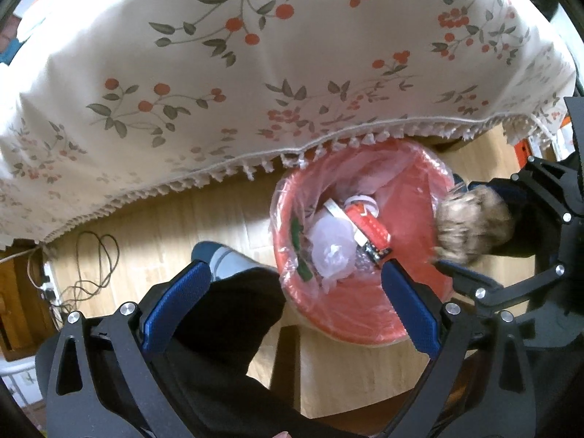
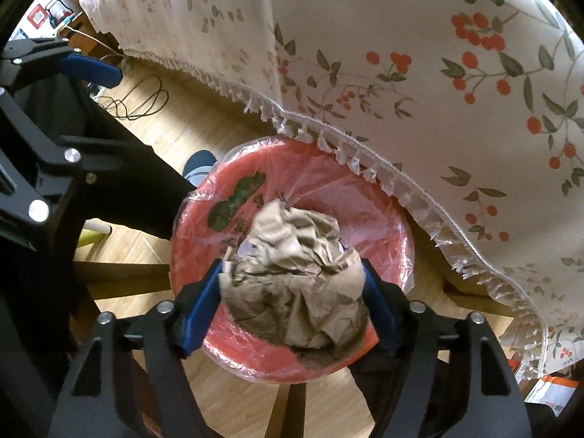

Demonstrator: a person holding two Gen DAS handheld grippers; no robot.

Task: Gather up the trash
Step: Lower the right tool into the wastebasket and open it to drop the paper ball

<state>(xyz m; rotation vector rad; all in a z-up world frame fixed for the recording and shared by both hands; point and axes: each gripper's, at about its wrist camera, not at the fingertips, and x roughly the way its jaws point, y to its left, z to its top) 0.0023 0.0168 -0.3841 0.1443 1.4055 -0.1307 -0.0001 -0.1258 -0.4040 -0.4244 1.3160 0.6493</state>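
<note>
Right gripper [image 2: 292, 284] fingers clamp crumpled brown paper [image 2: 295, 273] over the red bin [image 2: 394, 252] — left gripper [image 1: 295, 292] fingers wide, empty.

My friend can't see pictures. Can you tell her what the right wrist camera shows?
The right gripper holds a crumpled ball of brown paper over a red bin lined with a clear plastic bag. The bin stands on a wooden floor beside a table draped in a white cloth with red berries. The left gripper shows at the left edge.

Red bin [image 2: 394, 252], brown paper wad [image 2: 295, 277], cream cherry-sprig tablecloth [image 2: 419, 36], blue-padded fingers [image 2: 202, 314].
</note>
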